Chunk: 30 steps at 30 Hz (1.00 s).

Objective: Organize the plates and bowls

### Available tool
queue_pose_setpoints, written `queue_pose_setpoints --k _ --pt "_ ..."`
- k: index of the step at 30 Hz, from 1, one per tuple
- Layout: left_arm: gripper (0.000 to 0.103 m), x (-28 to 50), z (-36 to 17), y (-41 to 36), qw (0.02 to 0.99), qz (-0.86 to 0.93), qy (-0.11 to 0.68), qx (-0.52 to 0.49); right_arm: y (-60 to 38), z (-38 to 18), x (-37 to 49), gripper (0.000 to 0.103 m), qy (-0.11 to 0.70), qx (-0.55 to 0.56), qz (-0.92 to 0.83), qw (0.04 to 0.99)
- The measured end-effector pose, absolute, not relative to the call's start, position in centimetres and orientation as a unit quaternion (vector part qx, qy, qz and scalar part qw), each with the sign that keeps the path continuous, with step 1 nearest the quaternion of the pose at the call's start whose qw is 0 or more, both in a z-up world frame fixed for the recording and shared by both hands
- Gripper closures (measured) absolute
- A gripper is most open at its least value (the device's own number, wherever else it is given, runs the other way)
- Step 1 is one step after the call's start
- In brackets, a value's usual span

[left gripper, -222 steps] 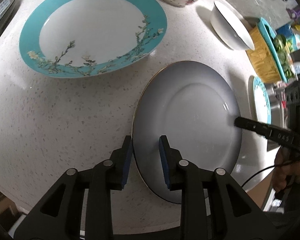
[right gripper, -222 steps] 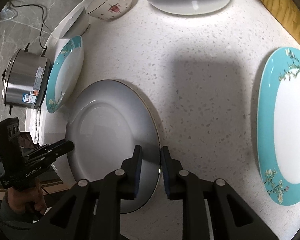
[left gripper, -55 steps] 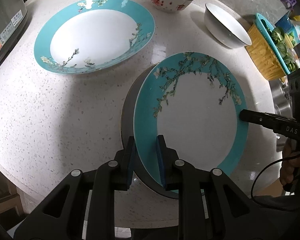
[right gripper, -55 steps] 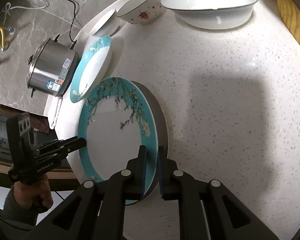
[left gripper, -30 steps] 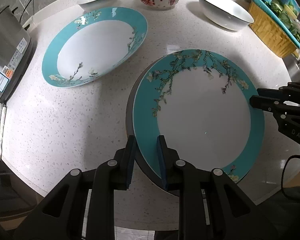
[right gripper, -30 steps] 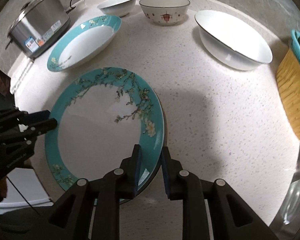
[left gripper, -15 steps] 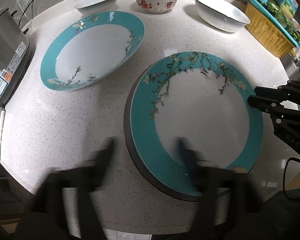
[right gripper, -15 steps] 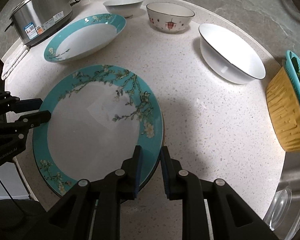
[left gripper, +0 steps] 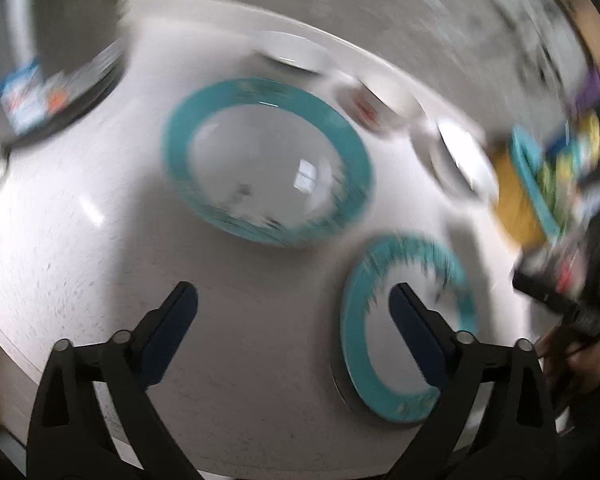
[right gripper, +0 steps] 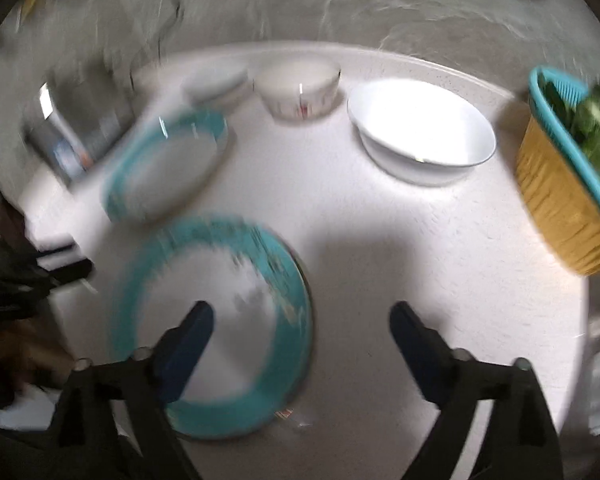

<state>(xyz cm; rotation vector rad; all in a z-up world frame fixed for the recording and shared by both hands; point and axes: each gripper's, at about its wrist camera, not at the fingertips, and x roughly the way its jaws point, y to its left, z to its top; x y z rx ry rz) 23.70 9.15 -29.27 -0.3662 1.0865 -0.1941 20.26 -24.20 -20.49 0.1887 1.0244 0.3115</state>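
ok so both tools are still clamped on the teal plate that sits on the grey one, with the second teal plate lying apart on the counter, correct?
Not quite. Both tools are open: the left tool and right tool have just spread wide and grip nothing, as each wrist view shows. The rest holds: the teal plate lies on the grey one, whose edge just peeks out, and the second teal plate lies apart on the counter.

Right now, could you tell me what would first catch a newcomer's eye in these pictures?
Two teal-rimmed white plates stand out on the speckled white counter: the nearer teal-rimmed plate lies stacked on a grey plate, the farther teal-rimmed plate alone behind it. Both the left gripper and the right gripper have just been opening and hold nothing.
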Motion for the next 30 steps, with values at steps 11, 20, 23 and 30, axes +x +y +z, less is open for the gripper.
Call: queue_pose_setpoints --k 11,20,23,30 --pt "0.0 31.6 -28.7 15.5 0.827 -0.112 0.522 -0.176 -21.7 -18.5 28.2 0.0 0.48 0.225 0.207 0.822" --pt "0.001 37.8 -32.3 17.0 0.788 -0.12 0.573 -0.19 -15.4 -22.2 34.7 0.052 0.56 0.194 0.192 0.782" --pt "0.002 39.0 -33.0 17.3 0.789 -0.116 0.578 -0.175 -14.6 -23.5 35.6 0.054 0.578 0.196 0.186 0.77" --pt "0.011 40.7 -34.7 16.4 0.783 -0.12 0.591 -0.15 -12.5 -25.1 37.2 0.054 0.597 0.182 0.192 0.757"
